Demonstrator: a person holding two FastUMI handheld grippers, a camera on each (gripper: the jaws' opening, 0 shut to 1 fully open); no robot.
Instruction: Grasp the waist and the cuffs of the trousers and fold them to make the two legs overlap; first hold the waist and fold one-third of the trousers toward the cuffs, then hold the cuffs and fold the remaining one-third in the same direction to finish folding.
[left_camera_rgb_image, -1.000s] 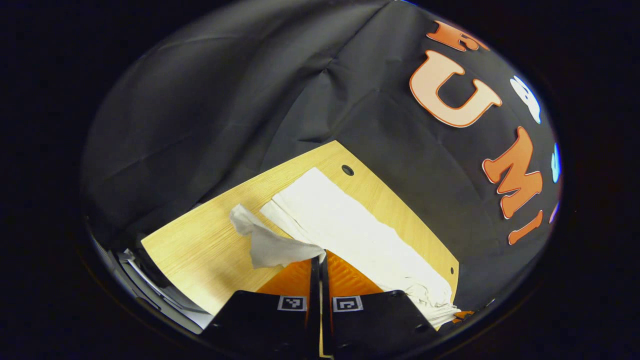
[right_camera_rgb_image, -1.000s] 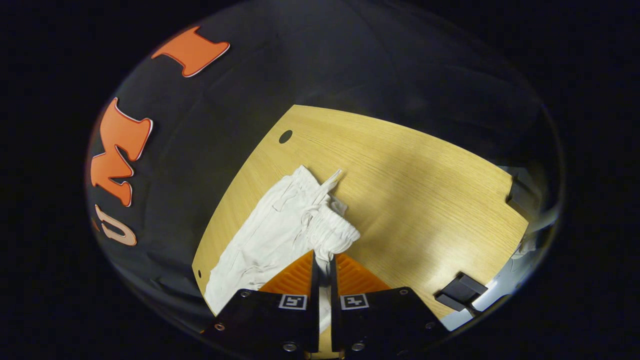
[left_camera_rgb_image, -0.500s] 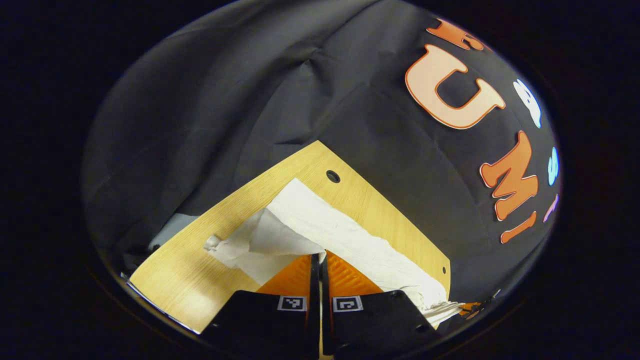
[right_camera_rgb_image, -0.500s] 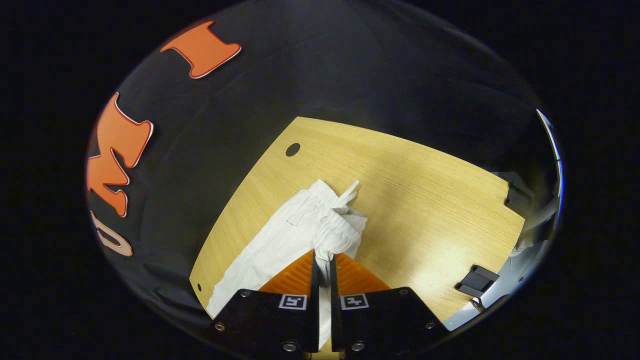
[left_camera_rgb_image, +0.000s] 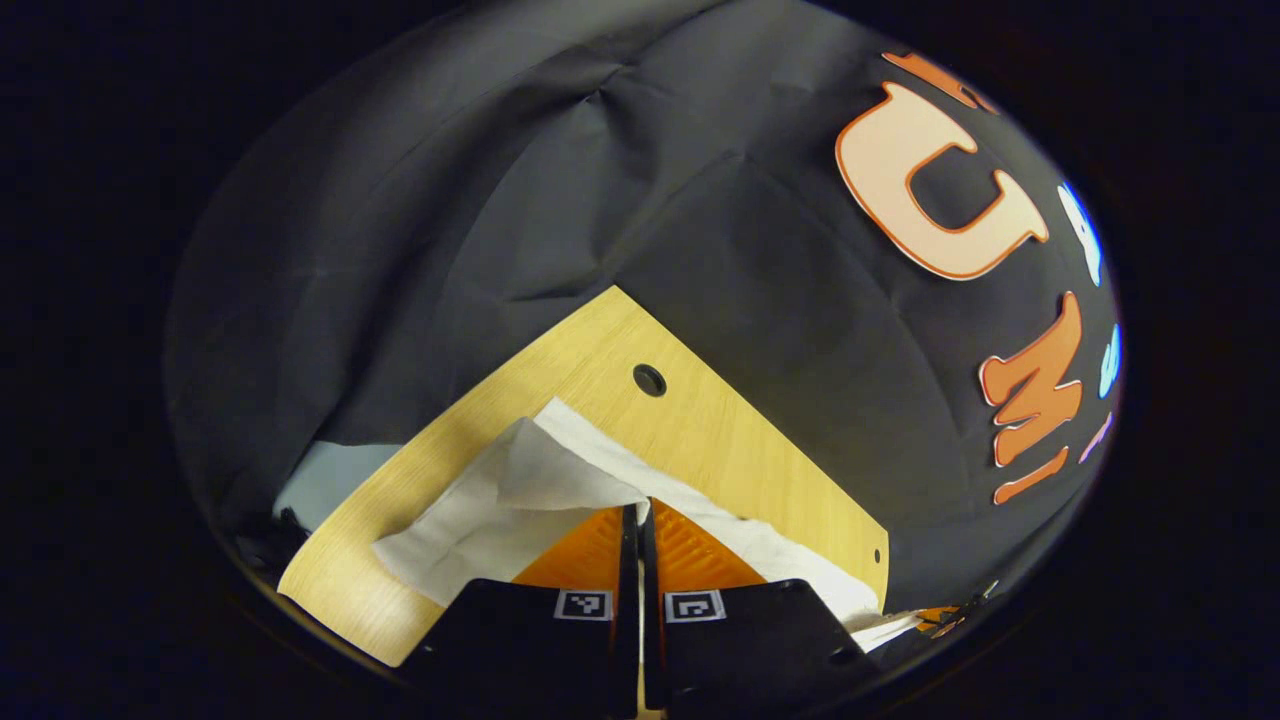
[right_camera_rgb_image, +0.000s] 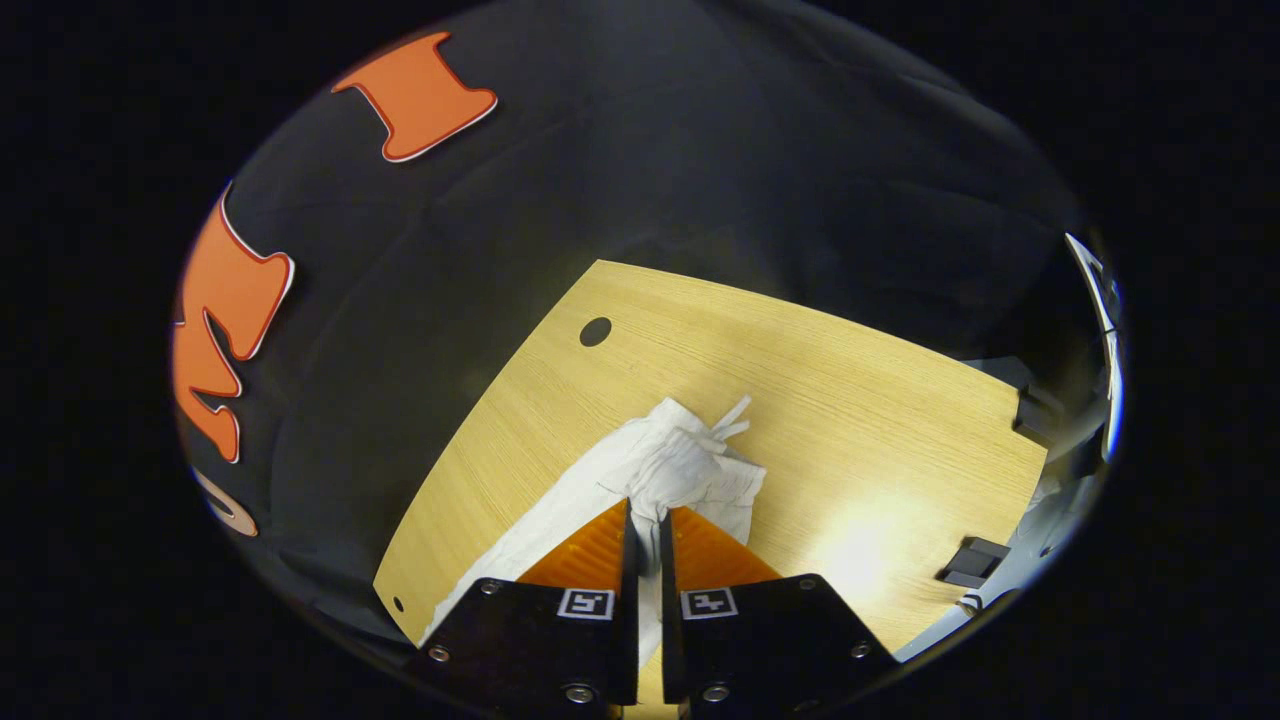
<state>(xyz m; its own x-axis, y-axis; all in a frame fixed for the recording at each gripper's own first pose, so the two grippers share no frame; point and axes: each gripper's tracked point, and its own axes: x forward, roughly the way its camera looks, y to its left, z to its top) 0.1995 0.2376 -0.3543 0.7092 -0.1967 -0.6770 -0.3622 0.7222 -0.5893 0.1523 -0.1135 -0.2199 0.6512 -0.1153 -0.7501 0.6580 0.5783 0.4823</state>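
In the left gripper view, I see my left gripper (left_camera_rgb_image: 640, 512) pinched tight on a cuff of the white trousers (left_camera_rgb_image: 520, 490), lifting a fold of cloth over the wooden table (left_camera_rgb_image: 700, 430). In the right gripper view, my right gripper (right_camera_rgb_image: 647, 515) is clamped on the bunched waist (right_camera_rgb_image: 690, 465), drawstring trailing toward the far side.
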